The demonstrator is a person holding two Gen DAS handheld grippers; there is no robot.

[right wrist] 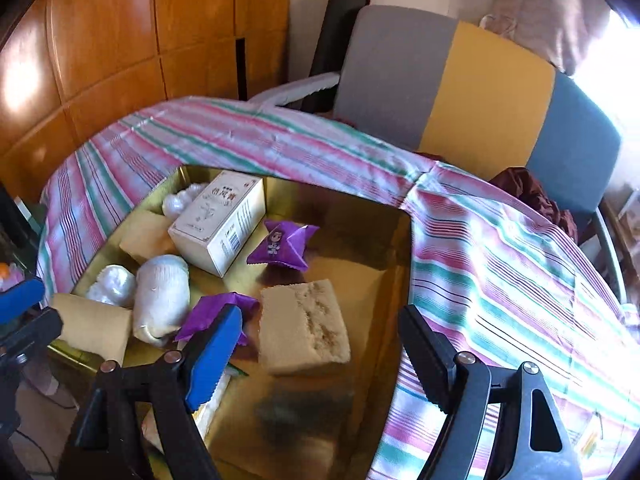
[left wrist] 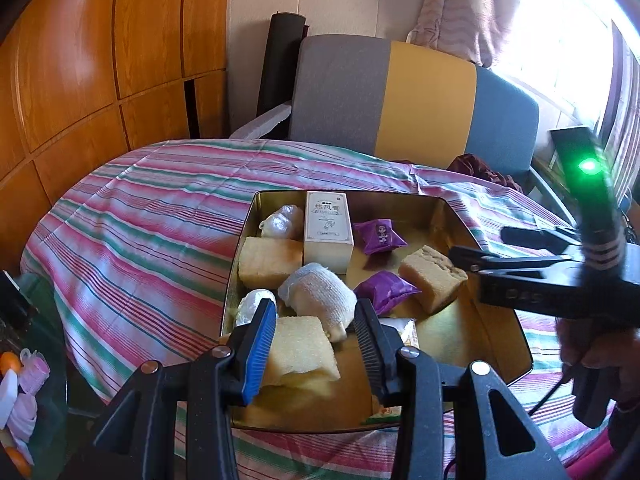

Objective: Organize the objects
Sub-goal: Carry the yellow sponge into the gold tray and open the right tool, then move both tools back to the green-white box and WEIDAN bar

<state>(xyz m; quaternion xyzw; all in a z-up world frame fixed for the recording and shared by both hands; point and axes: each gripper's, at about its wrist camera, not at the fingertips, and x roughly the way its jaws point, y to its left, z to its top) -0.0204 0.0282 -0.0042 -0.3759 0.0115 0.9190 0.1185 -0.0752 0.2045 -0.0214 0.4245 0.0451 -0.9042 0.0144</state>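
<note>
A gold tin tray (left wrist: 400,197) (right wrist: 340,208) on the table holds a white box (left wrist: 328,236) (right wrist: 218,224), two purple packets (left wrist: 380,236) (right wrist: 282,246), a rolled white cloth (left wrist: 318,294) (right wrist: 162,296) and several sponges. My right gripper (right wrist: 318,316) (left wrist: 480,244) stands open wide above a brown sponge (right wrist: 304,328) (left wrist: 432,276), which lies flat in the tray clear of both pads. My left gripper (left wrist: 316,310) hangs over a yellow sponge (left wrist: 298,344) (right wrist: 92,328) at the tray's near corner. Its jaws are narrow, with a gap showing beside the black finger.
A striped cloth (left wrist: 140,232) covers the round table. Behind it stands a grey, yellow and blue chair (left wrist: 420,100) with a dark red cloth (right wrist: 528,192) on the seat. Wooden panels (left wrist: 100,60) are at left, and a glass side table (left wrist: 28,360) with small items at lower left.
</note>
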